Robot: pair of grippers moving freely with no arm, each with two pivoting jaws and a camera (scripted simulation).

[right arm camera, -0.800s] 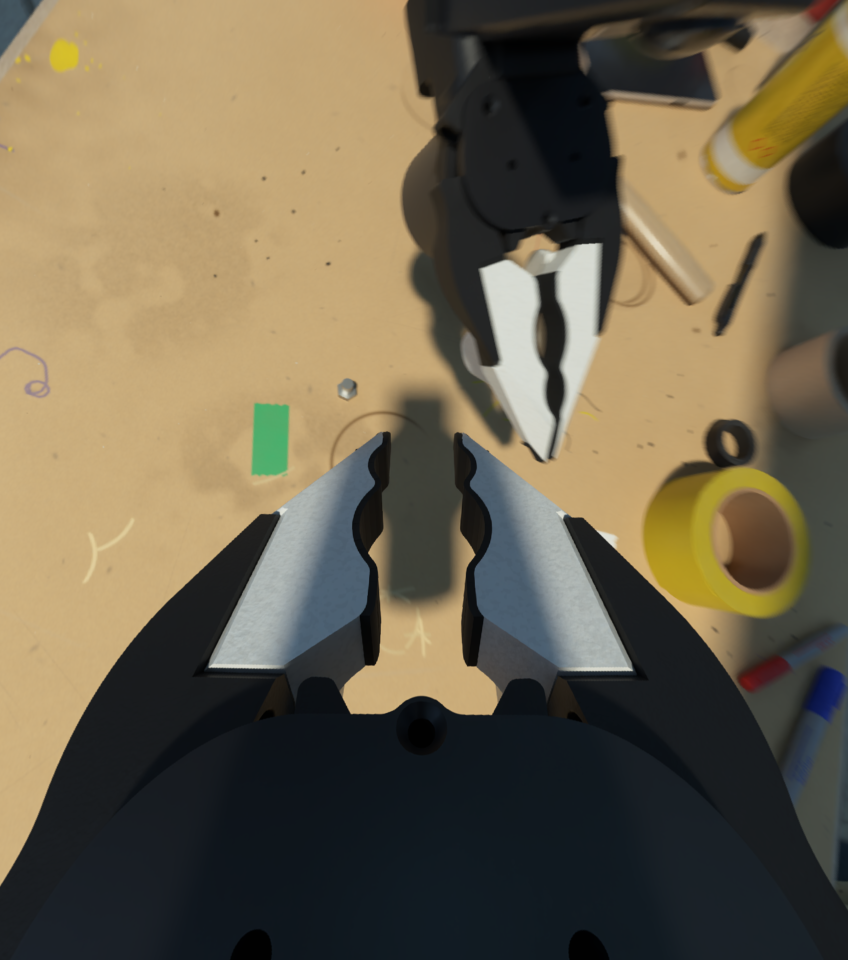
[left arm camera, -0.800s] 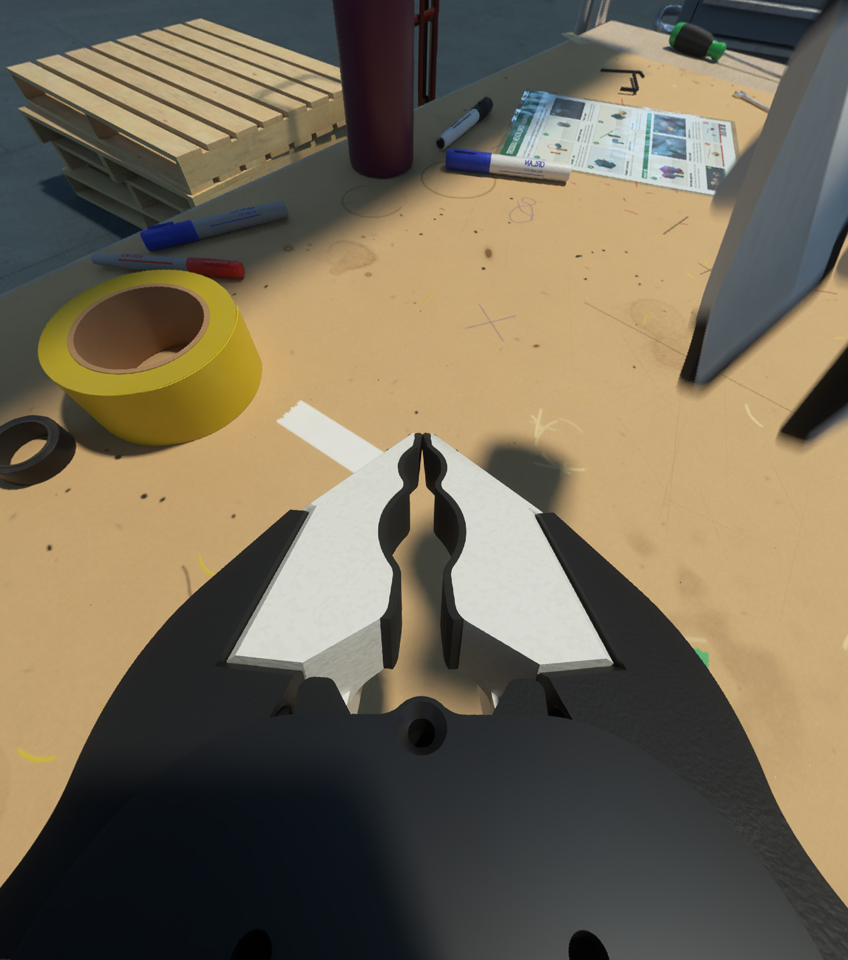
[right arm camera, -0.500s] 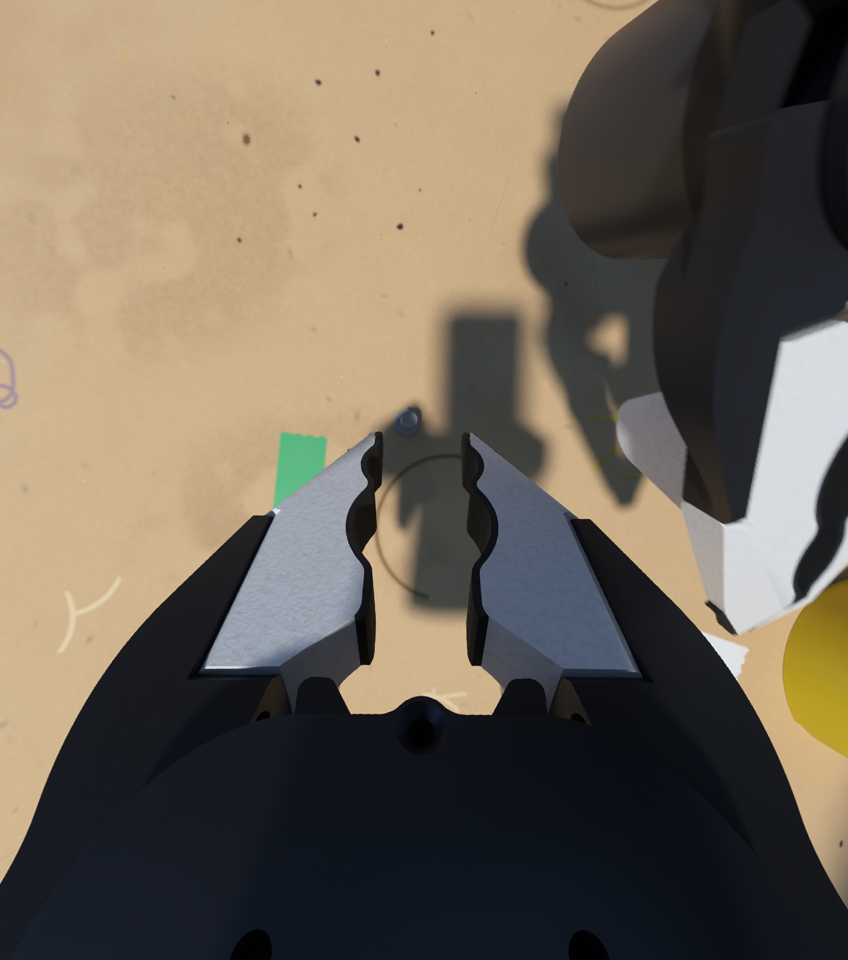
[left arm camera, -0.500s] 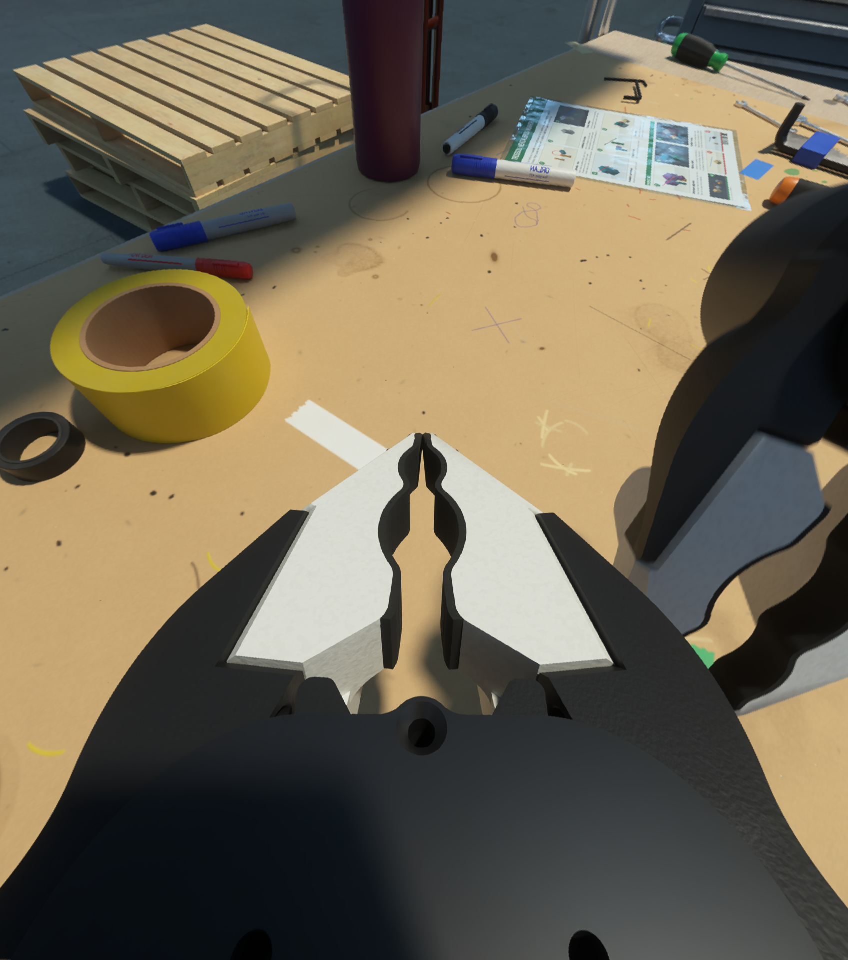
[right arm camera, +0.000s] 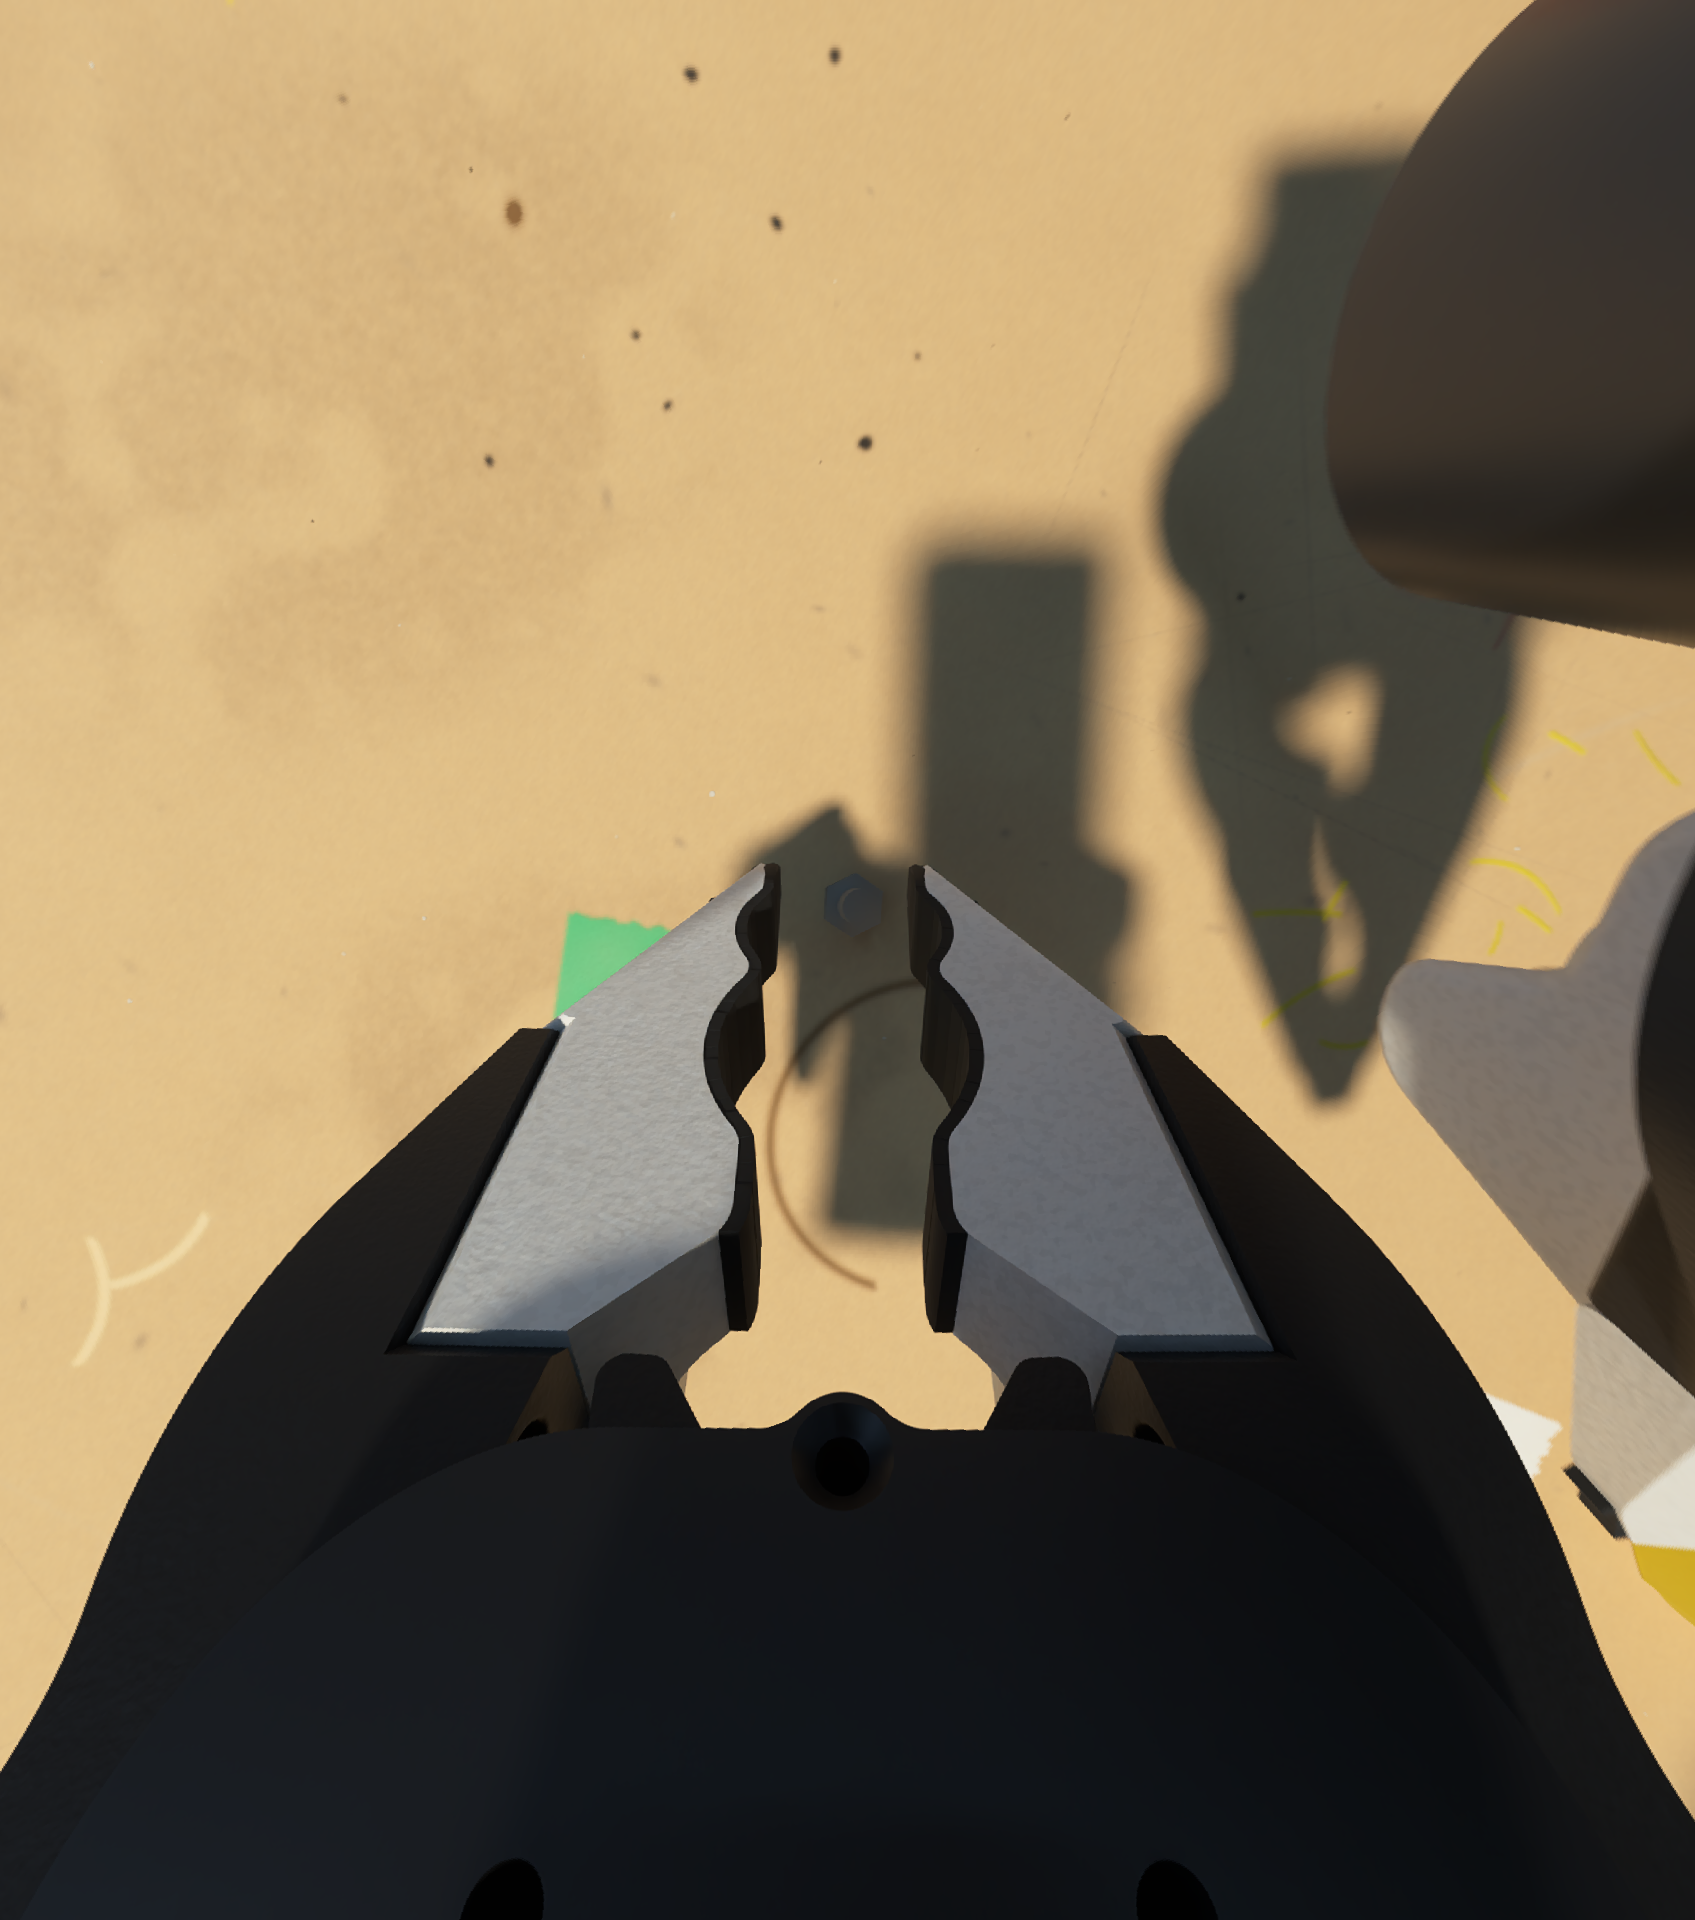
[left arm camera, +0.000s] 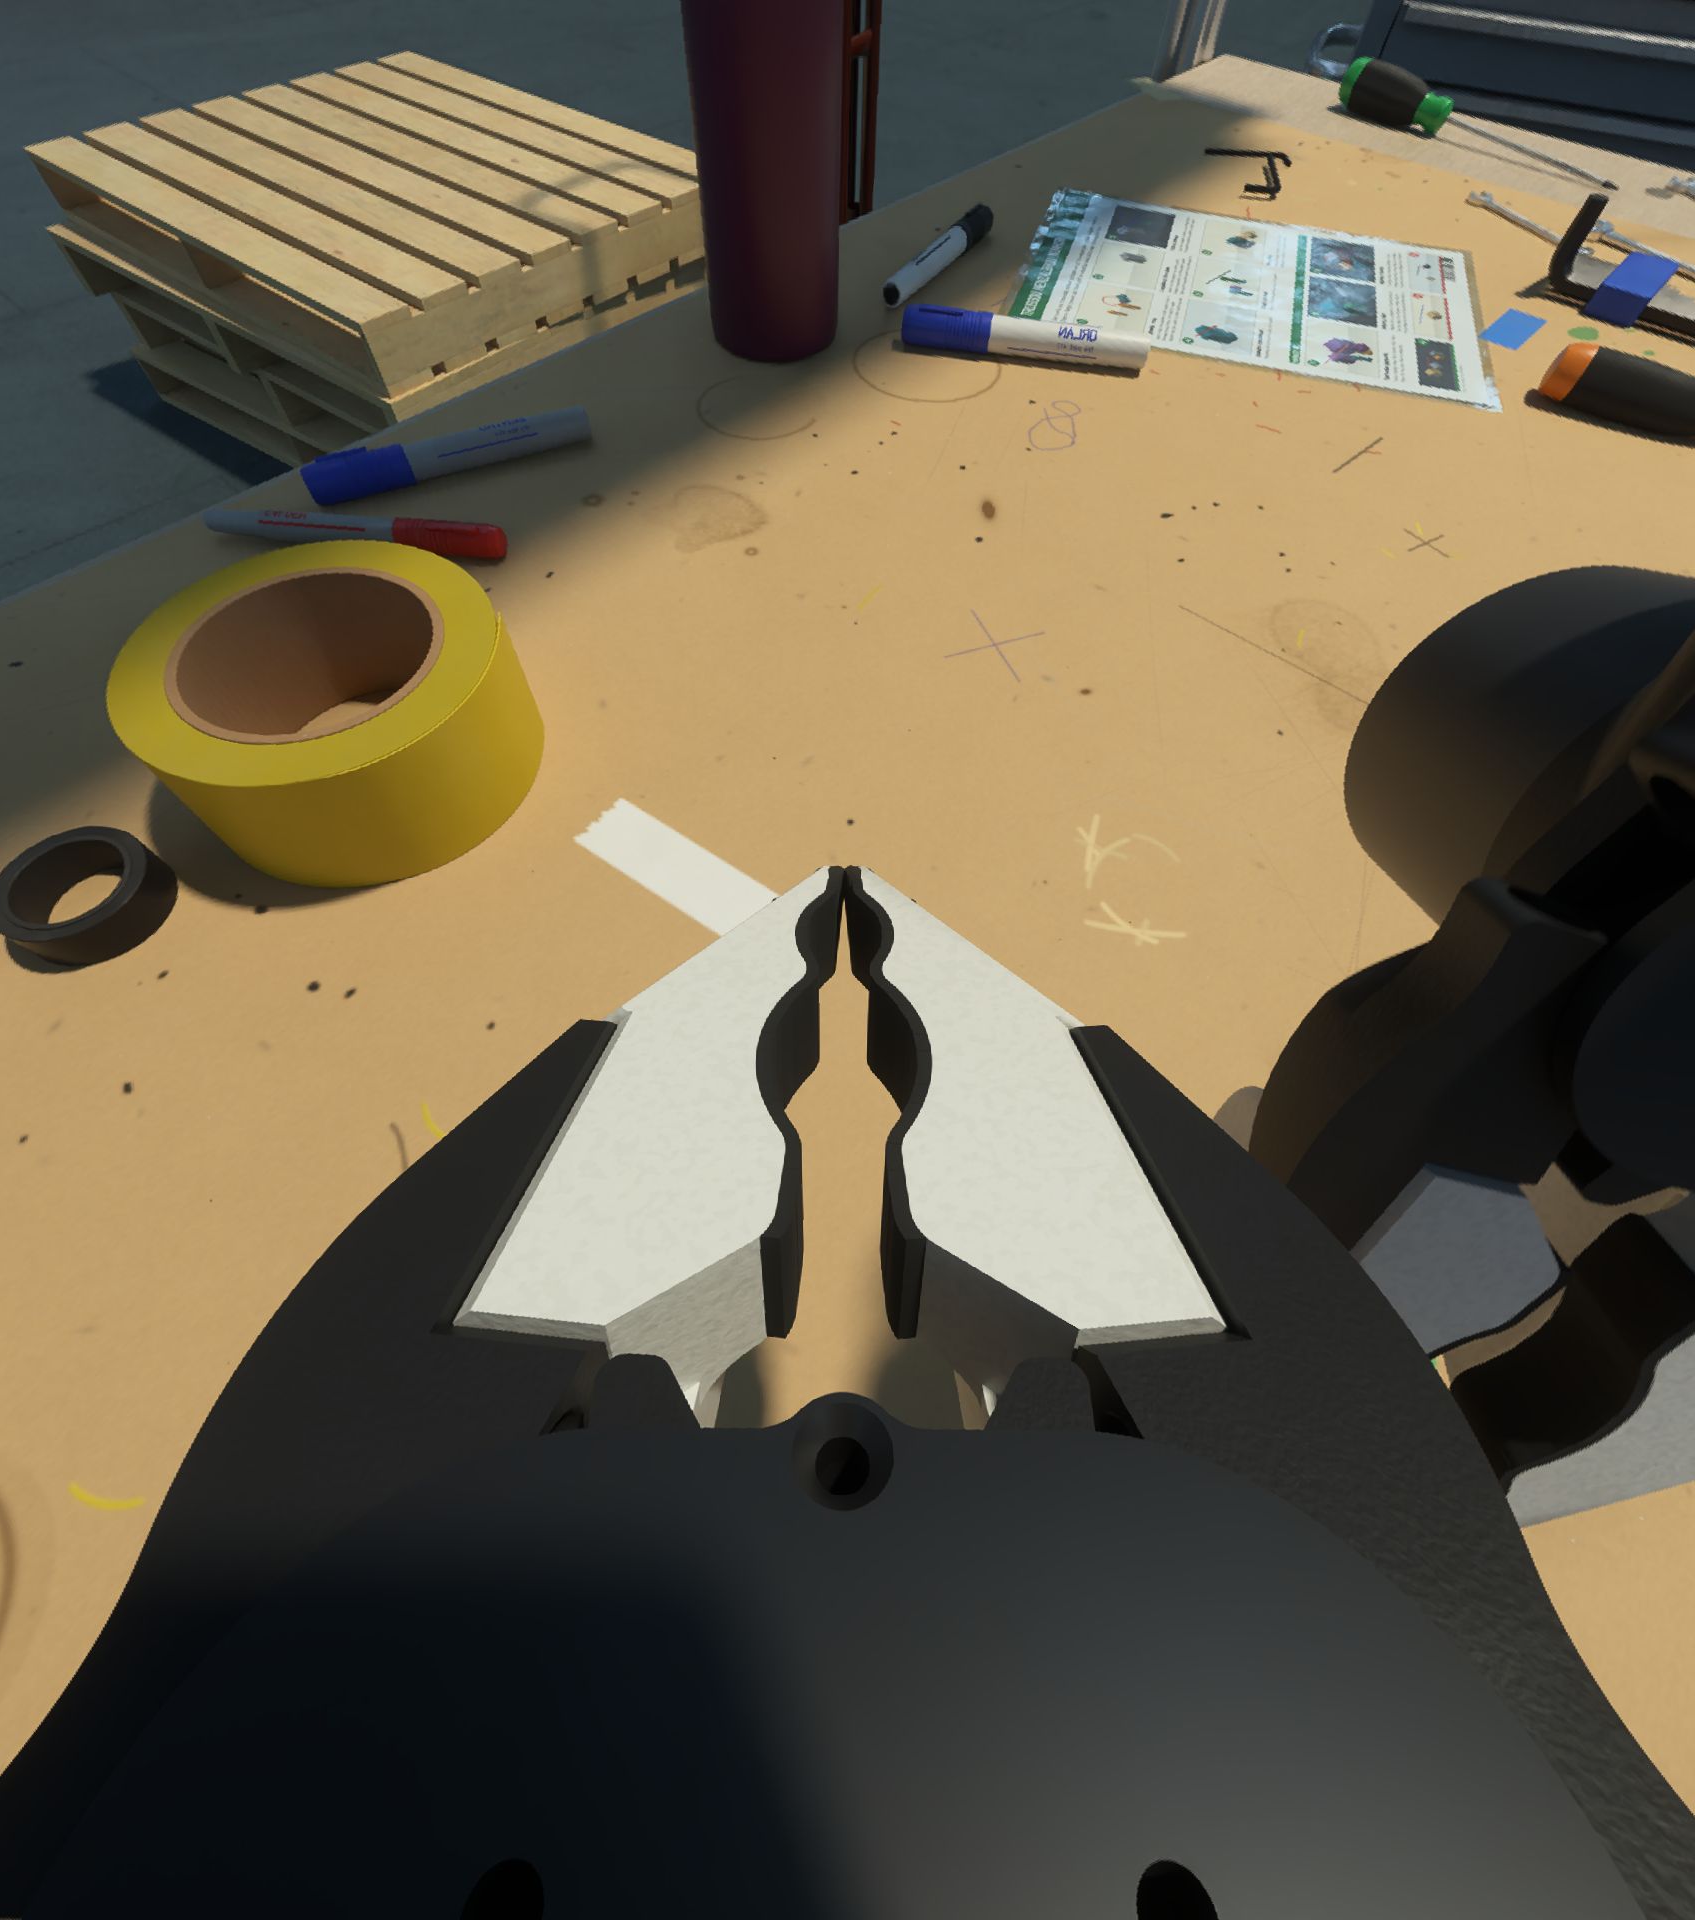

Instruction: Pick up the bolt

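Observation:
The bolt (right arm camera: 852, 906) is small and grey, seen head-on, standing on the tan table in shadow. It lies between the tips of my right gripper (right arm camera: 844, 899), which is open and low over it. The right gripper also shows at the right edge of the left wrist view (left arm camera: 1591, 1340). My left gripper (left arm camera: 843, 883) is shut and empty, hovering over the table beside a strip of white tape (left arm camera: 671, 862). It shows at the right of the right wrist view (right arm camera: 1601, 1195). The bolt is hidden in the left wrist view.
A green tape patch (right arm camera: 599, 951) lies just left of my right gripper. A yellow tape roll (left arm camera: 323, 707), a small black ring (left arm camera: 79, 894), markers (left arm camera: 438, 457), a dark red cylinder (left arm camera: 770, 177), a printed sheet (left arm camera: 1258, 291) and hand tools (left arm camera: 1643, 390) sit farther off. A wooden pallet (left arm camera: 355, 218) lies beyond the table edge.
My right gripper has come down and forward, so the bolt now sits between its open tips. The left gripper stays shut and almost still.

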